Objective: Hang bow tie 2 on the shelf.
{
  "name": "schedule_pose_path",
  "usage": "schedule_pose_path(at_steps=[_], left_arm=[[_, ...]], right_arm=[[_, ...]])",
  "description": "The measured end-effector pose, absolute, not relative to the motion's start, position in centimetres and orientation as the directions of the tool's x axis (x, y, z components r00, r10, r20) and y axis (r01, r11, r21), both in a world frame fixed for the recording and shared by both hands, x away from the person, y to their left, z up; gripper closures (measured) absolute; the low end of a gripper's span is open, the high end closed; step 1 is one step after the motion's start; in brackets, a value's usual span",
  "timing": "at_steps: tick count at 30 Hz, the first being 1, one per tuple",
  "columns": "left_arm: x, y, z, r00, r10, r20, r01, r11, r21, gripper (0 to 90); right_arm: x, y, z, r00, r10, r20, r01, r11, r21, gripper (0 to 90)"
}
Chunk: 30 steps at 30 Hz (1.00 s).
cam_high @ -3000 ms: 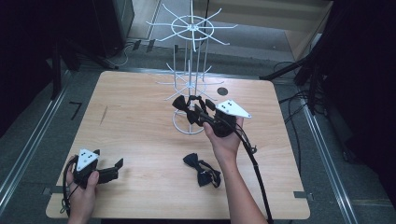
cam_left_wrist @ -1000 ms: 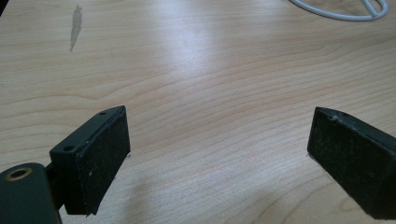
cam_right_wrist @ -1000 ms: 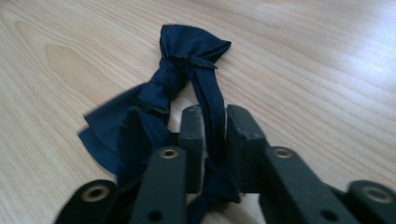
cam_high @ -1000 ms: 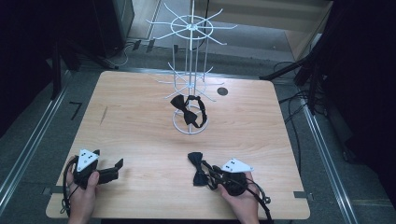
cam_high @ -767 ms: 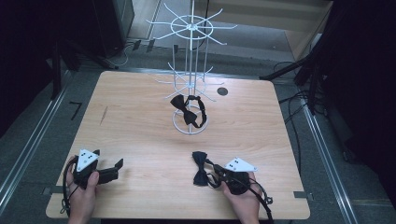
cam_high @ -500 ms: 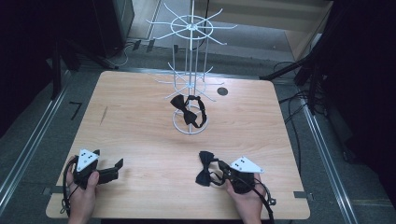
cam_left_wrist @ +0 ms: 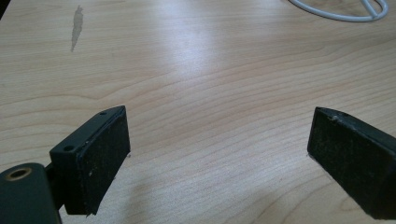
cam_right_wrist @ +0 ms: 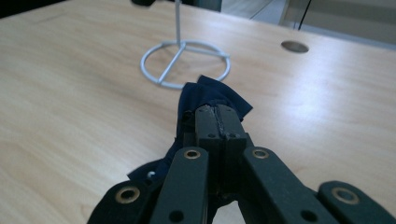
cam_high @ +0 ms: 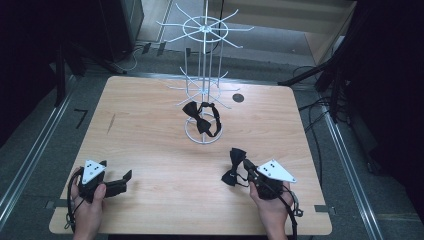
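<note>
Dark bow tie point(cam_high: 234, 167), lower right of the high view, is clamped in the right claw point(cam_high: 248, 169) just off the desk point(cam_high: 150, 140). Such a thin pinch could slip on the way to the wire rack point(cam_high: 204, 90), or snag the tie already hanging there point(cam_high: 201, 117). Lower left, the left claw point(cam_left_wrist: 219, 158) rests with its jaws apart, holding nothing.

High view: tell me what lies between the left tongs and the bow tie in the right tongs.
Only bare table lies between the left tongs and the bow tie clamped in the right tongs, as the high view shows.
</note>
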<state>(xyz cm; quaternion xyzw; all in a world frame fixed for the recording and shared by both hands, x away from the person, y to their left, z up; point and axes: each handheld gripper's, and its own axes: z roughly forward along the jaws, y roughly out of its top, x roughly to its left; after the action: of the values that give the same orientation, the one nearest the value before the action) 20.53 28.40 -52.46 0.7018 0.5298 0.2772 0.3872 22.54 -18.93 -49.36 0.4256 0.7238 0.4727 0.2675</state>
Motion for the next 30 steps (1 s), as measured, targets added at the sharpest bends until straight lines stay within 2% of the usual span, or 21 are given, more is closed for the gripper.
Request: schedule_pose_path(at_steps=[14,30], left_arm=[[20.5,28.4,-52.5,0.284,0.959,-0.021,0.526,-0.138,0.839,6.5],[20.5,28.4,-52.5,0.285,0.958,-0.028,0.527,-0.132,0.840,6.6]], right_arm=[[25.2,-19.2,-44.6,-0.437,0.899,-0.022,0.263,0.151,0.953,90.0],[30.3,-18.3,-41.4,-0.395,0.919,-0.016,0.252,0.125,0.960,90.0]])
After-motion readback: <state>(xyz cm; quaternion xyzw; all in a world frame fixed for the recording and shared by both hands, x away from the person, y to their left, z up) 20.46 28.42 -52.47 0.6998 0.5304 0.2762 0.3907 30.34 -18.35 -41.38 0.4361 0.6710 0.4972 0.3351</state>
